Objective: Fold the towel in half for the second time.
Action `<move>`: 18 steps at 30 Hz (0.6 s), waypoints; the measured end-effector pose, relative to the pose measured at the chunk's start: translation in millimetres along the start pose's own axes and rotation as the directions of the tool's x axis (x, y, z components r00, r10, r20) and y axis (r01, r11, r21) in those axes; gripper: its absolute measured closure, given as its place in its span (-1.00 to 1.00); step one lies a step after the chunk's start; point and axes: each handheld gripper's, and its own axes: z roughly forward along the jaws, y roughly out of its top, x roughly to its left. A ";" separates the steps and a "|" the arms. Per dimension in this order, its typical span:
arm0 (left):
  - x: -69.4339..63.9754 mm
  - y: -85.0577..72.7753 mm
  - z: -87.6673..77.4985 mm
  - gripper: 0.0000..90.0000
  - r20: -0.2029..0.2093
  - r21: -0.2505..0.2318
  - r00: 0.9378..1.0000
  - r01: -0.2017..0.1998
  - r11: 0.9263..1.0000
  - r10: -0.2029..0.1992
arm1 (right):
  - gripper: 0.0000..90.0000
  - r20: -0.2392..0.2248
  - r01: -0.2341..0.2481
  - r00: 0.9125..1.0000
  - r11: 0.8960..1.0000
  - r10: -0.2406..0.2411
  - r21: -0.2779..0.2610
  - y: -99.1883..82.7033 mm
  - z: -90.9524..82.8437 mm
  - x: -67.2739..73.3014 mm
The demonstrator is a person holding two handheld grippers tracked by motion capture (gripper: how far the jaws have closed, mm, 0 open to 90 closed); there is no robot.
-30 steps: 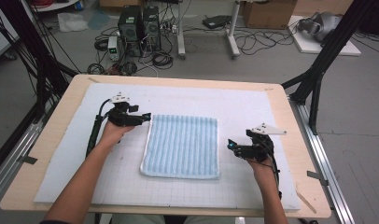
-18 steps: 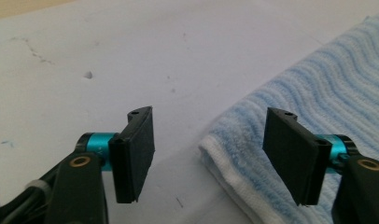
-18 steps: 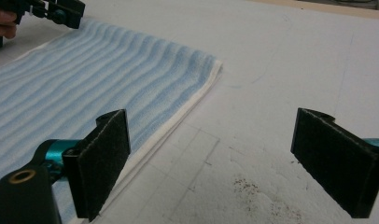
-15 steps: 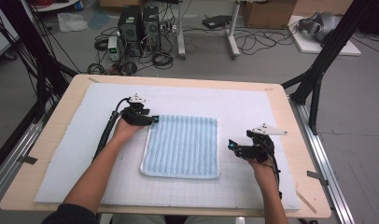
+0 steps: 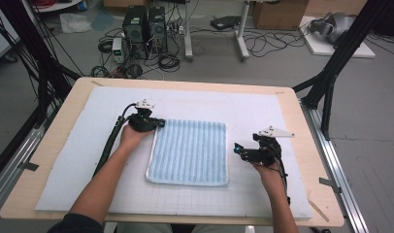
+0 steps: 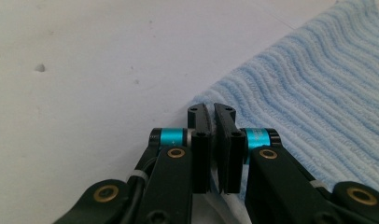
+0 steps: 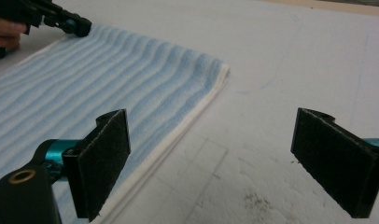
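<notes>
The left hand-held gripper [image 5: 158,124] sits at the far left corner of the blue striped towel [image 5: 189,151], its jaws having just closed together. In the left gripper view the left hand-held gripper [image 6: 212,122] shows its two black jaws nearly touching, pinched on the towel's [image 6: 313,102] corner edge, with a strip of white hem caught between them lower down. The hand [image 5: 132,136] behind it rests on the white mat [image 5: 78,160], a black cable trailing back along the forearm.

The right hand-held gripper [image 5: 239,149] hovers just beside the towel's right edge, toward the near right corner, jaws spread wide apart and holding nothing. In the right gripper view the right hand-held gripper [image 7: 211,154] brackets the towel's [image 7: 85,93] white-hemmed edge and bare mat [image 7: 295,60]; the left one is seen far off at the opposite corner.

The towel lies flat and folded square in the middle of the mat, which covers most of the wooden desk [image 5: 311,121], leaving its edges bare.
</notes>
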 end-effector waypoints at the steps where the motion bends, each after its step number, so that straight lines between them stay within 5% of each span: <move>1: -0.1 0.0 -0.1 0.89 -0.001 0.001 1.000 0.001 1.000 -0.001 | -0.76 -0.005 0.001 1.000 1.000 -0.001 0.002 1.7 1.3 0.5; 12: 2.4 0.6 -4.4 0.90 0.020 -0.022 0.999 0.035 0.999 -0.035 | -0.76 -0.040 0.011 0.999 0.992 -0.006 0.126 36.8 62.7 -12.1; 16: 3.1 0.7 -5.5 0.89 0.028 -0.028 0.999 0.039 0.999 -0.038 | -0.75 -0.010 -0.018 1.000 0.982 0.021 0.189 41.1 88.8 -20.5; 18: 3.5 0.4 -6.0 0.90 0.032 -0.023 0.999 0.037 0.999 -0.036 | -0.57 -0.001 -0.022 1.000 0.977 0.023 0.211 40.7 98.5 -23.1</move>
